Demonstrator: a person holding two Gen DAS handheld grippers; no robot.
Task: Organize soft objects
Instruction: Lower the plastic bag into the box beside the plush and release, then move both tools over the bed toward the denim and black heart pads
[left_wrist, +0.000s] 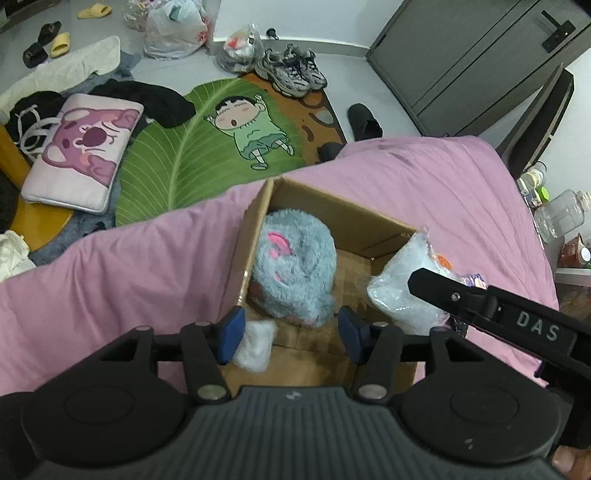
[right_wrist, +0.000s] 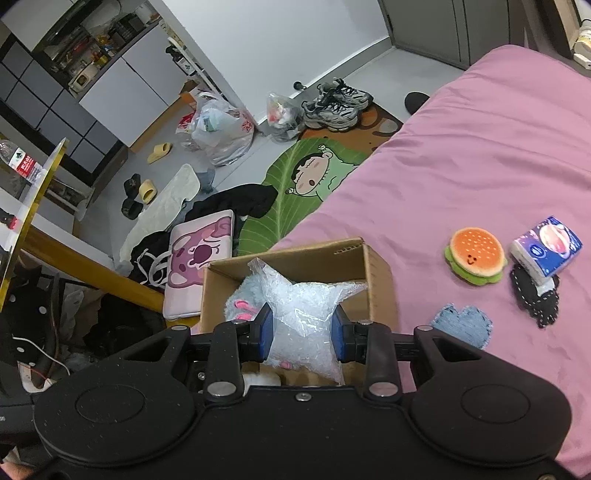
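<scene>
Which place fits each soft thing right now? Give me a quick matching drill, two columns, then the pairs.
Things:
1. fluffy grey-blue plush toy with pink ears
2. clear bubble-wrap bundle
3. orange-and-green burger plush
4. blue denim heart patch

Places:
A. lying on the pink bedsheet, beside the tissue pack
B. between the right gripper pads
C. inside the brown cardboard box
D. on the sheet right of the box, nearest the gripper

Pairs: 1-C, 2-B, 3-A, 4-D

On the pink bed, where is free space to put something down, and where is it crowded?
The bed is bare beyond the burger plush and tissue pack, toward the far edge. Crowded: the cardboard box, where the right gripper holds a bubble-wrap bag over the grey plush, and the denim patch.
</scene>
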